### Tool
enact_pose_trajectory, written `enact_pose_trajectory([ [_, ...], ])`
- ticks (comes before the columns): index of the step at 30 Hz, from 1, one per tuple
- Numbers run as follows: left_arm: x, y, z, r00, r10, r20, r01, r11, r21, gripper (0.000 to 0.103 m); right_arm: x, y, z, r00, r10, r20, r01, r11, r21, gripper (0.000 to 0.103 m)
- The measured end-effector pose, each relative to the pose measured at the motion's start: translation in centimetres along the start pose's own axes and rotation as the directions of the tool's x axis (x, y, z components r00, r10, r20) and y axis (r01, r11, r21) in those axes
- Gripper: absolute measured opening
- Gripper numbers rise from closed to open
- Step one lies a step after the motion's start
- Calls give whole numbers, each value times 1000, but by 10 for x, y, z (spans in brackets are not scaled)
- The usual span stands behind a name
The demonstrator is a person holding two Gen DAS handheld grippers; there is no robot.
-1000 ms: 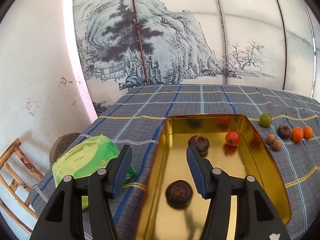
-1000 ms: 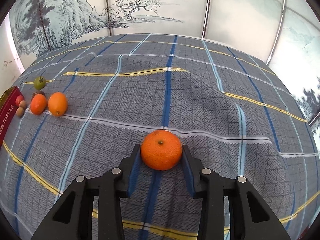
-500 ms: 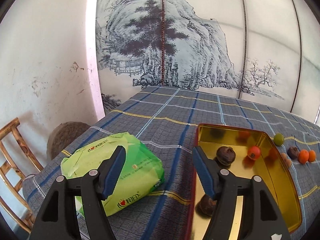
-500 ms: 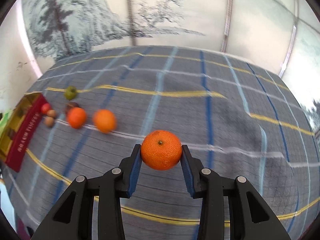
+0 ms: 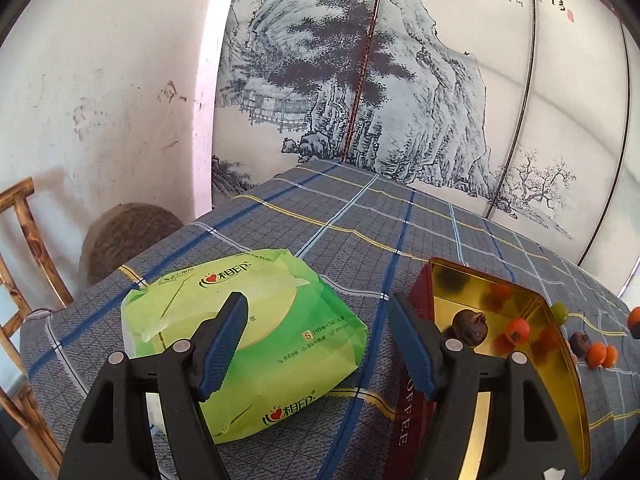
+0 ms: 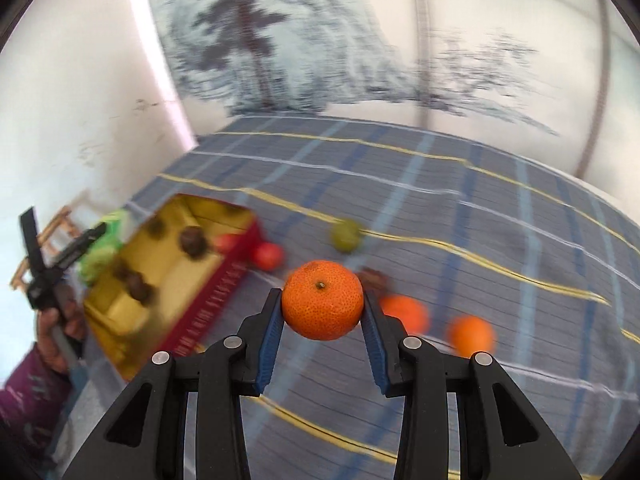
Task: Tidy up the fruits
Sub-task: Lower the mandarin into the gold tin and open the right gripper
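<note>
My right gripper (image 6: 322, 312) is shut on an orange mandarin (image 6: 322, 300) and holds it above the checked tablecloth. A red tin with a gold inside (image 6: 224, 280) lies to its left, with dark fruits (image 6: 194, 242) in it. Two oranges (image 6: 472, 334), a red fruit (image 6: 267, 255) and a green fruit (image 6: 346, 235) lie on the cloth. My left gripper (image 5: 316, 340) is open and empty, over the cloth between a green tissue pack (image 5: 244, 328) and the tin (image 5: 560, 368). A dark fruit (image 5: 470, 326) and an orange-red one (image 5: 518, 330) sit in the tin.
A wooden chair (image 5: 24, 280) and a brown round object (image 5: 128, 236) stand past the table's left edge. A painted screen (image 5: 400, 80) backs the table. Small fruits (image 5: 598, 354) lie right of the tin. The person's hand with the left gripper (image 6: 48, 280) shows left.
My right gripper has swung left with the mandarin, bringing the tin into view. My left gripper has moved left and back, away from the tin toward the tissue pack.
</note>
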State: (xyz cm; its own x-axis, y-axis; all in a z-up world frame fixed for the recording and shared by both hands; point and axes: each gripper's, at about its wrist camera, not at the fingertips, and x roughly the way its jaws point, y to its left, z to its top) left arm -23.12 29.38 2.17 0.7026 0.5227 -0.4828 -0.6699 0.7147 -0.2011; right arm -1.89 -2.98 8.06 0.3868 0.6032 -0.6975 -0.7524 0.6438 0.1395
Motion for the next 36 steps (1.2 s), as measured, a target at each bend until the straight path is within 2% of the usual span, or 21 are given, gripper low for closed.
enact_pose_trajectory([
  [5,-2,-5,0,1000,25,11,-25,999,22,78,34,61,23,993,109,-42,-111,992,-61,40],
  [8,-6,-12,-1,999,37,32,-39,998,54,89,55,90,33,988,136,-72,-143,985,-93,40],
  [13,-11,-18,-1,992,95,79,-101,992,74,96,91,127,45,977,172,-129,-187,975,-116,40],
  [21,-17,-21,-2,981,151,126,-161,984,76,97,144,174,53,962,167,-215,-205,964,-167,40],
  [27,-21,-27,-3,971,168,167,-186,978,96,99,164,191,56,959,148,-243,-199,959,-202,40],
  [36,-21,-29,-3,969,182,165,-198,976,92,101,178,201,57,956,133,-262,-195,954,-228,40],
])
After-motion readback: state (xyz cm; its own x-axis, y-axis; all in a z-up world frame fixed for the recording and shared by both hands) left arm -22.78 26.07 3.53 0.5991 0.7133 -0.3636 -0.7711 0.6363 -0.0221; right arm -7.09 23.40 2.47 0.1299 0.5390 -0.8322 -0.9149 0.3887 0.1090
